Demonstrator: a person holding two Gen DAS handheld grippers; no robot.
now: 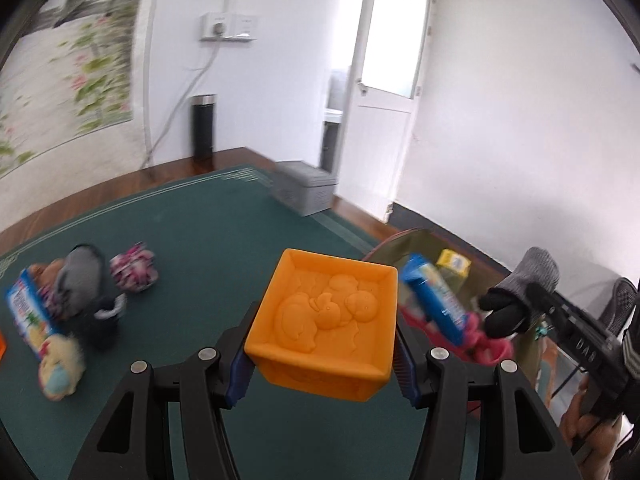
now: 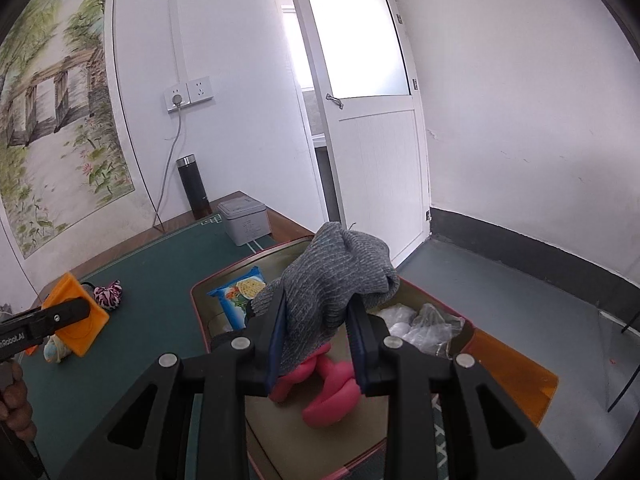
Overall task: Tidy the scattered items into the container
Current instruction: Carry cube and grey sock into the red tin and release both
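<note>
My left gripper (image 1: 324,360) is shut on an orange square block (image 1: 324,316) with raised ducks on its face, held above the green table mat. To its right stands the olive container (image 1: 416,240) with a pink rim. My right gripper (image 2: 316,320) is shut on a grey sock (image 2: 336,280), which hangs over the container (image 2: 200,292). Inside lie a noodle packet (image 2: 240,292), a pink toy (image 2: 332,392) and a clear plastic bag (image 2: 420,320). On the mat to the left lie a blue snack packet (image 1: 28,316), a dark grey sock (image 1: 80,280), a pink-and-white scrunchie (image 1: 132,270) and a plush toy (image 1: 60,368).
A grey tin (image 2: 244,216) and a black flask (image 2: 194,186) stand at the table's far edge, by the wall. An orange see-through flap (image 2: 516,376) sticks out on the container's right. Beyond the table's right edge is grey floor and an open door.
</note>
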